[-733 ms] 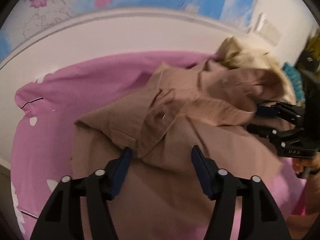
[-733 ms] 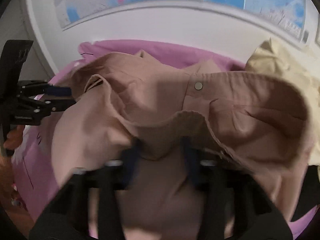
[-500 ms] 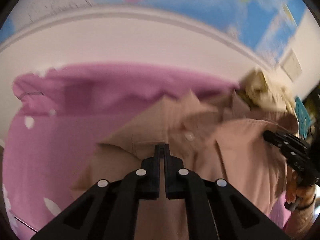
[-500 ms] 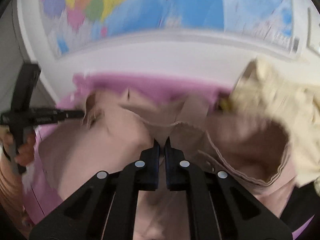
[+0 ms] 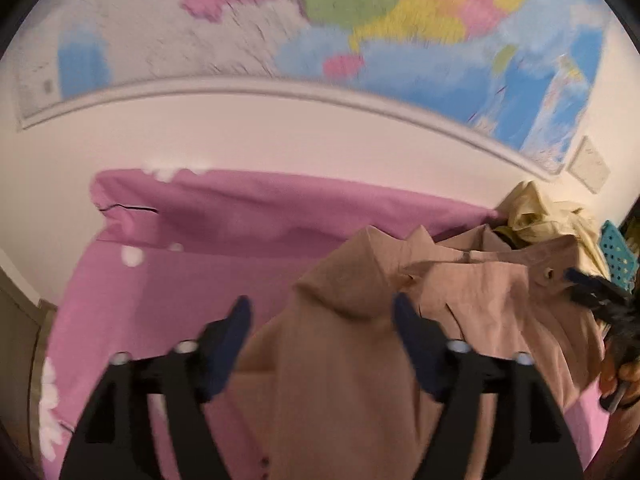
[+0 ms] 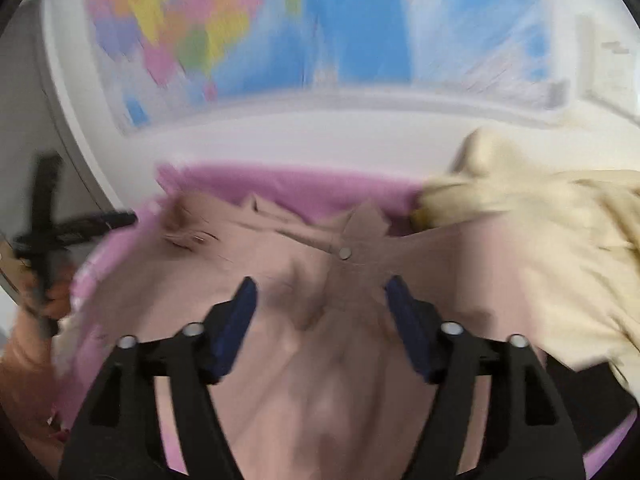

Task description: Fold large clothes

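A tan shirt is being seen lying rumpled on a pink sheet, heaped toward the right side of the left wrist view, with a raised fold pointing up between the fingers of the left claw. In the right wrist view the same tan shirt is filling the lower middle, and a round button is being shown on a flap near its far edge.

The left claw is being held with its jaws wide apart, nothing being gripped; the fold is sitting between the blue pads without being pinched. The right claw is likewise being held spread wide over the cloth, with no fabric clamped. In the left wrist view the right claw is appearing at the right edge, just beside a button hole of the shirt; in the right wrist view the left claw is appearing at the left edge, blurred.

A pale yellow garment is being seen piled against the shirt's right side. A teal perforated basket is being partly shown beyond it. A coloured wall map is hanging on the white wall behind the sheet.
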